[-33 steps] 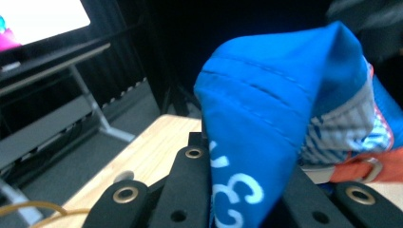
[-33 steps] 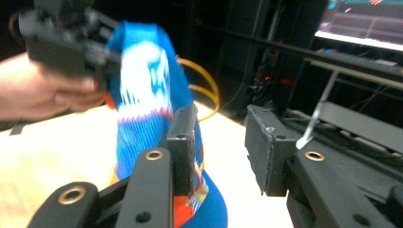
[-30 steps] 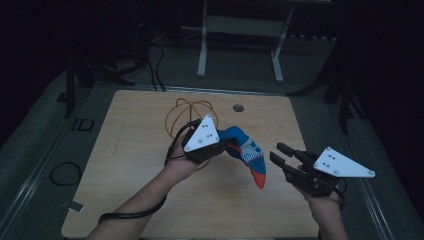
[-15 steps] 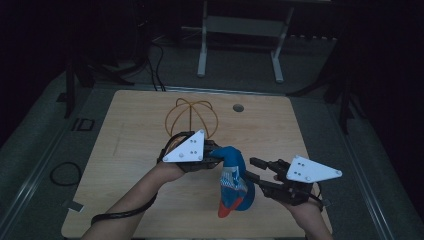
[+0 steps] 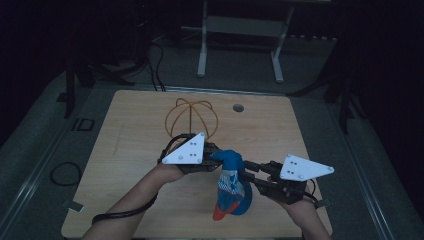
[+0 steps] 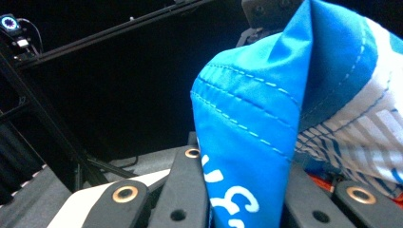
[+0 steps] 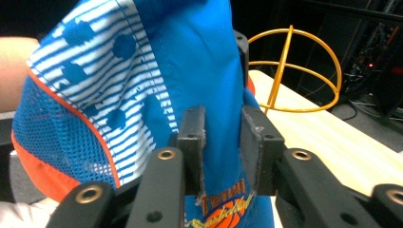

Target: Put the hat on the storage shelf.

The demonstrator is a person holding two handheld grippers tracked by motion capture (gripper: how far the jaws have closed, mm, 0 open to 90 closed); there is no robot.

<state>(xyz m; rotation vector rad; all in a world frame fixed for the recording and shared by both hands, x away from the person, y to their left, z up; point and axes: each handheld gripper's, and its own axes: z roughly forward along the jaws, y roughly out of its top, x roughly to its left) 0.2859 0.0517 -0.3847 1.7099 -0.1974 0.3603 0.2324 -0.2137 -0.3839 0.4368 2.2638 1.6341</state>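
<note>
A blue cap (image 5: 232, 186) with white stripes, blue mesh and an orange edge hangs above the front of the wooden table (image 5: 130, 130). My left gripper (image 5: 218, 158) is shut on its top blue fold (image 6: 247, 142), held from the left. My right gripper (image 5: 249, 171) reaches in from the right. In the right gripper view its jaws (image 7: 223, 137) stand a narrow gap apart, with the cap's blue cloth (image 7: 209, 71) running between the pads and not visibly pinched. Orange lettering shows low on the cloth between the fingers.
A yellow wire dome (image 5: 192, 117) stands on the table behind the left gripper, and it shows as a yellow wire dome (image 7: 294, 71) at the right of the right gripper view. A small round hole (image 5: 238, 107) sits near the table's far edge. A metal stand rises beyond the table.
My left gripper brought the cap down and toward the front. My right gripper moved left to the cap, and its jaws now straddle the cloth.
</note>
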